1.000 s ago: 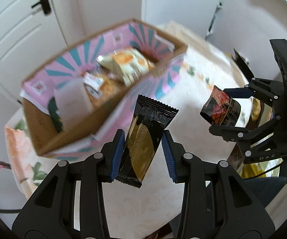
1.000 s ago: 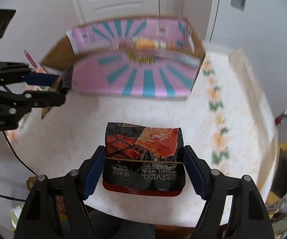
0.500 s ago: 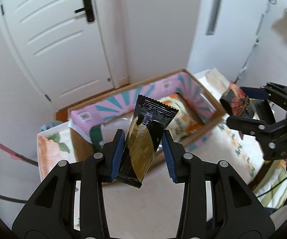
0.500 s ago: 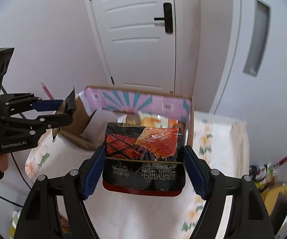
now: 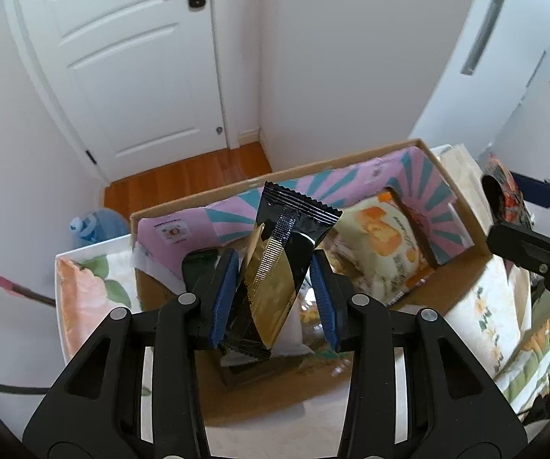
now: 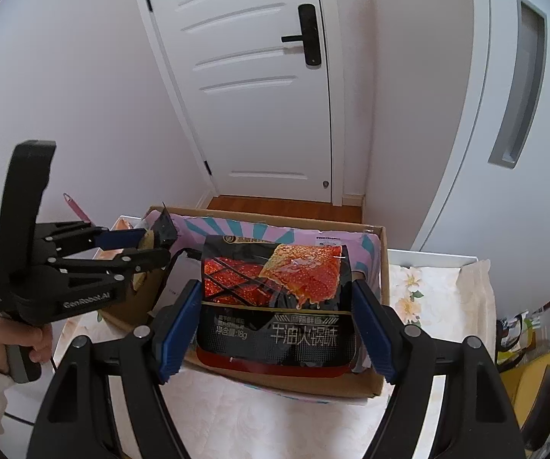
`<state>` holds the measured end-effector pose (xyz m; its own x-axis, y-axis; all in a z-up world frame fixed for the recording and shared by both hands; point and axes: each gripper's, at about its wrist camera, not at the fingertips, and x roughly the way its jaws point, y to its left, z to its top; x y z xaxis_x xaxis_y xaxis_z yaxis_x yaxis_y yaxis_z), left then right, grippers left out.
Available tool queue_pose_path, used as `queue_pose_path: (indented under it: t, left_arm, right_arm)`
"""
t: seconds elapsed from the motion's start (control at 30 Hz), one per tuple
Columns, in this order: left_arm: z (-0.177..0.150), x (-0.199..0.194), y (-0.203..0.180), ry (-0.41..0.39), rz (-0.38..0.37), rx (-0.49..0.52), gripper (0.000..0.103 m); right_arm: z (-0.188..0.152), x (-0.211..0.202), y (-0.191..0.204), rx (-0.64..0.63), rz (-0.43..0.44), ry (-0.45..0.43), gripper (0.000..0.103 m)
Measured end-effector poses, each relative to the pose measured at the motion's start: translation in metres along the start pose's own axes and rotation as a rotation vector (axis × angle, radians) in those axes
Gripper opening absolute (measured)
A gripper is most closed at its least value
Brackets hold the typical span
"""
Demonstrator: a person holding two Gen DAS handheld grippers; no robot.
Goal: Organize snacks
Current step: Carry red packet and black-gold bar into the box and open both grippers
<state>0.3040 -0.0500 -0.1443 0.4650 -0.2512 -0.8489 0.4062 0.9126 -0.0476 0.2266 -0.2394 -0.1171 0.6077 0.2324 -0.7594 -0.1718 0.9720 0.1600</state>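
1. Closest in, the left gripper point(image 5: 273, 262) has a slim black-and-gold foil snack packet point(image 5: 271, 287) between its blue pads point(image 5: 223, 287). The jaws have just been easing apart, and stand only narrowly spread. The packet looks to touch both pads, so it counts as pinched.
2. The packet's long axis runs out along the fingers. Its crimped, saw-toothed end points away from the gripper and leans a little to the right.
3. Likewise close, the right gripper point(image 6: 276, 287) stands about half spread and clamps a broad red-and-black plastic snack pouch point(image 6: 275, 306) by its two side edges. The printed face is toward the camera with the lettering upright. The pouch's width spans from pad to pad, and its top end points away from the gripper.
4. Just beyond and below both sets of fingertips lies an open brown cardboard box with a pink-and-teal sunburst lining point(image 5: 424, 176). Each held snack hangs over it.
5. Inside the box, right of the left gripper's tips, lies a pale packet with bread pictured on it point(image 5: 385, 244).
6. Farther off stands a white panelled door point(image 5: 129, 57).
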Motion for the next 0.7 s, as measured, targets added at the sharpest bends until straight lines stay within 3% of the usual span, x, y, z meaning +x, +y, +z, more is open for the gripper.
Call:
queue_pose_path:
  t: [0.07,0.1,0.13,0.47,0.7]
  left_arm:
    - [0.001,0.005,0.006,0.005,0.015,-0.016,0.073]
    - [0.001,0.006,0.008,0.0,0.02,-0.023,0.097]
    - [-0.001,0.005,0.01,-0.013,0.022,-0.026,0.103]
    - [-0.024,-0.025,0.019,-0.06,0.08,-0.018,0.103]
    - [-0.037,-0.046,0.024,-0.081,0.115,-0.05,0.103]
  right_arm:
    - [0.001,0.004,0.0,0.01,-0.001,0.009,0.073]
    - [0.001,0.005,0.001,0.013,-0.002,0.014,0.073]
    - [0.002,0.008,0.001,0.015,-0.002,0.018,0.073]
    - [0.009,0.032,0.005,0.027,0.017,0.066,0.073]
    - [0.023,0.066,0.024,0.013,0.06,0.147,0.074]
